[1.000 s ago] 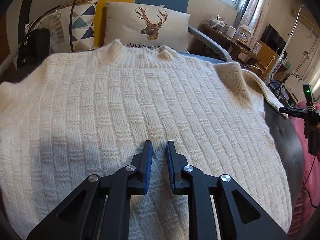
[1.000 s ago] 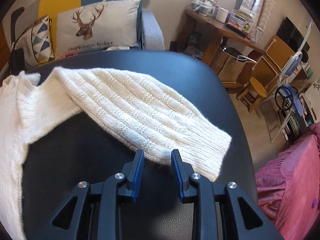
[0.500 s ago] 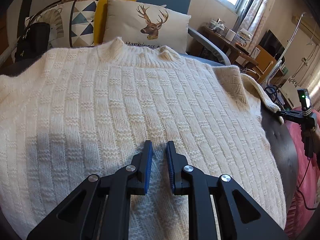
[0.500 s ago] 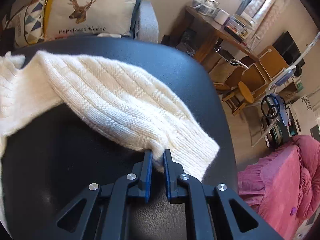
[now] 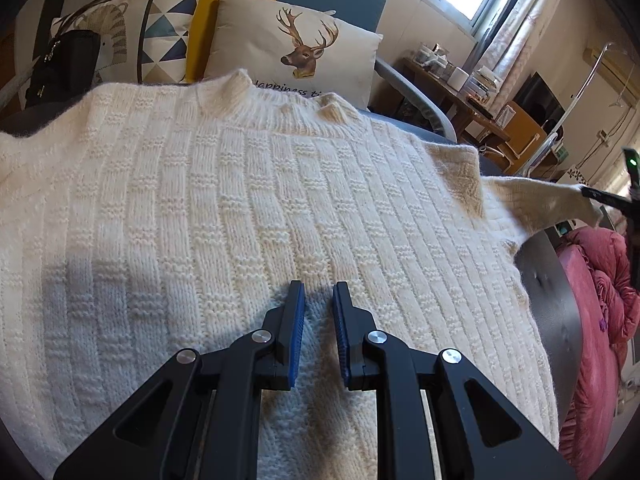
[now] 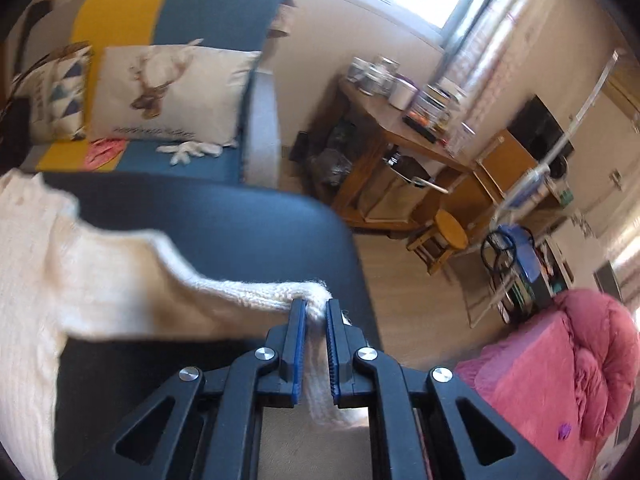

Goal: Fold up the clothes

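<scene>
A cream knitted sweater (image 5: 248,216) lies spread flat over a dark counter (image 6: 224,216), its collar at the far edge, nearest a sofa with a deer-print cushion (image 5: 296,60).

The left gripper (image 5: 319,300) hovers low over the sweater's lower middle. Its blue-padded jaws stand slightly apart, with a narrow gap showing only the knit below; whether they pinch the fabric cannot be told.

The right gripper (image 6: 316,312) is beside the counter's right edge. Its jaws have just been closing and are now clamped on the cuff end of the sweater's sleeve (image 6: 256,292), the knit bunched between the pads. The sleeve is lifted clear of the counter and stretches taut leftward from the jaws to the sweater's body. In the left view the same sleeve (image 5: 532,204) runs out past the right edge to the right gripper (image 5: 596,194).

A pink quilt (image 6: 560,364) lies beyond the counter's right side.
</scene>
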Available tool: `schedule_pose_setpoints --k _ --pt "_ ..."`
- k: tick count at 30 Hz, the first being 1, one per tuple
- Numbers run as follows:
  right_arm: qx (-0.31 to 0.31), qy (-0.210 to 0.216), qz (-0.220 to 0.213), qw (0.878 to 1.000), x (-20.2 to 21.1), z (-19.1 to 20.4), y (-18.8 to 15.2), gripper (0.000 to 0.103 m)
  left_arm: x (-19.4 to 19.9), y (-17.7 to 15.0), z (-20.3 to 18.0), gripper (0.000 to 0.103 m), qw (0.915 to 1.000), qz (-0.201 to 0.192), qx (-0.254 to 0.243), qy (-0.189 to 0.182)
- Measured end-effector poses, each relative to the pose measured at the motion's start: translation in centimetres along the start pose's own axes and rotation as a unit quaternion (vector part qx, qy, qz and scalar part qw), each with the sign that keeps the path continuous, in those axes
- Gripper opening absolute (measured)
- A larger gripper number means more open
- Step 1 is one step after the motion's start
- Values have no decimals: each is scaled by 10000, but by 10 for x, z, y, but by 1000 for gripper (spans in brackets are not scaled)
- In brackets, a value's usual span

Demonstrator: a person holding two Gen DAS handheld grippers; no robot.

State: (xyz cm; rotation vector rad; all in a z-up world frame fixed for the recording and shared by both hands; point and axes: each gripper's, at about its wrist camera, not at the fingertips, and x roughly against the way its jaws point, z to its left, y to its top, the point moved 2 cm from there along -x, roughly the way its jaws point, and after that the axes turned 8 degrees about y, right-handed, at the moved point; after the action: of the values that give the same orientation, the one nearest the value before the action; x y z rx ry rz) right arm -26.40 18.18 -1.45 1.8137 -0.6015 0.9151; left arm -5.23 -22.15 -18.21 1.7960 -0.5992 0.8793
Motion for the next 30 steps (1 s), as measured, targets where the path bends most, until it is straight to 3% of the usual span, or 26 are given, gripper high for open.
schedule_pose_setpoints --k 4,7,10,13,18,23,30 --pt "-680 41 454 9966 -58 -32 33 10 0 0 0 16 10000 4 -10 3" --pt "-1155 262 712 9904 -98 -40 39 21 0 0 -1 16 10000 4 -20 17" --pt "-1282 209 498 9903 -107 -34 39 22 0 -1 -1 16 10000 3 -25 24" --pt "-1109 1021 180 9884 -93 -2 29 23 -1 -1 -1 16 10000 1 1 -1" --pt "-216 2038 558 9772 -96 87 -4 23 -1 -1 0 16 10000 8 29 -33" --pt "169 1686 838 9820 -109 124 -32 22 -1 0 1 16 10000 9 25 -43" --pt "65 1286 1083 9857 -105 114 -37 22 0 3 -1 16 10000 56 -17 50"
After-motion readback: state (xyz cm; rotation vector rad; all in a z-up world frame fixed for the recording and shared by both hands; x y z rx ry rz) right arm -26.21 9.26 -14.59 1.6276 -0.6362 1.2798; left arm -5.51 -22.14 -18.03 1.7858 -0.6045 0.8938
